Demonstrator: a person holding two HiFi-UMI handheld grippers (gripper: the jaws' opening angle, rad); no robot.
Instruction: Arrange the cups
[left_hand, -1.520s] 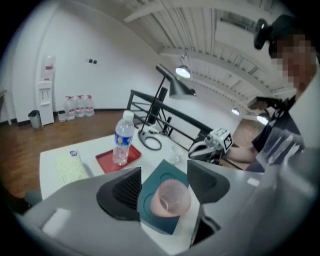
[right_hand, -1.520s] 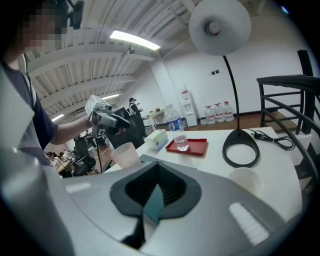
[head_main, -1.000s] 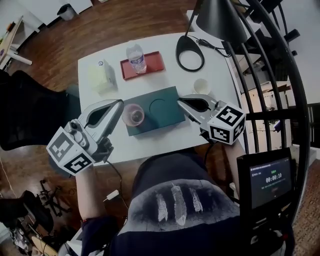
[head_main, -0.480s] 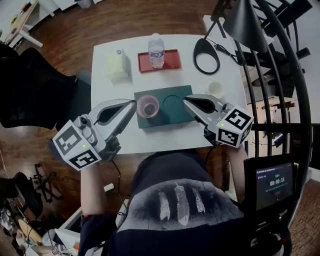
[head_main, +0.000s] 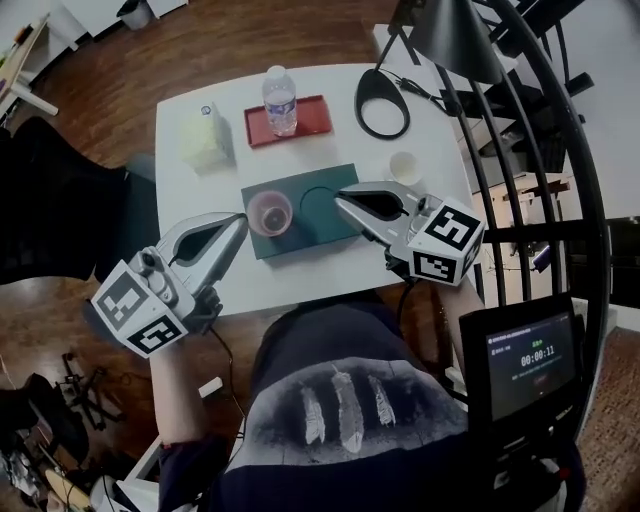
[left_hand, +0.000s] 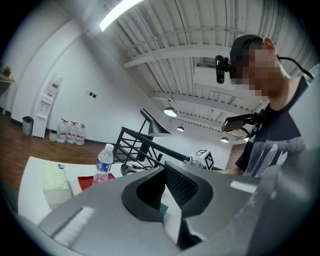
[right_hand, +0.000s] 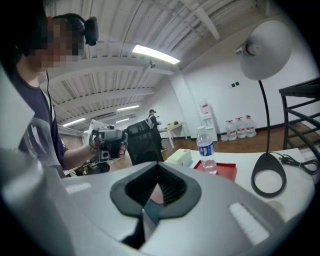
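Note:
A pink translucent cup (head_main: 268, 212) stands on the left part of a dark green tray (head_main: 305, 225), next to an empty round recess (head_main: 320, 200). A small white cup (head_main: 404, 167) stands on the white table (head_main: 300, 275) to the tray's right. My left gripper (head_main: 241, 221) is shut and empty, its tips just left of the pink cup. My right gripper (head_main: 340, 196) is shut and empty too, its tips over the tray's right edge, pointing left. In the right gripper view the pink cup (right_hand: 156, 194) peeks from behind the closed jaws.
A water bottle (head_main: 280, 100) stands on a red tray (head_main: 312, 122) at the back. A pale tissue box (head_main: 205, 145) lies to its left, a lamp's ring base (head_main: 382, 104) to its right. A black railing (head_main: 540, 150) and a timer screen (head_main: 525, 360) are at the right.
My right gripper has drifted left and a little up, toward the green tray. My left gripper has shifted slightly beside the pink cup. Both stay shut; the cups have not moved.

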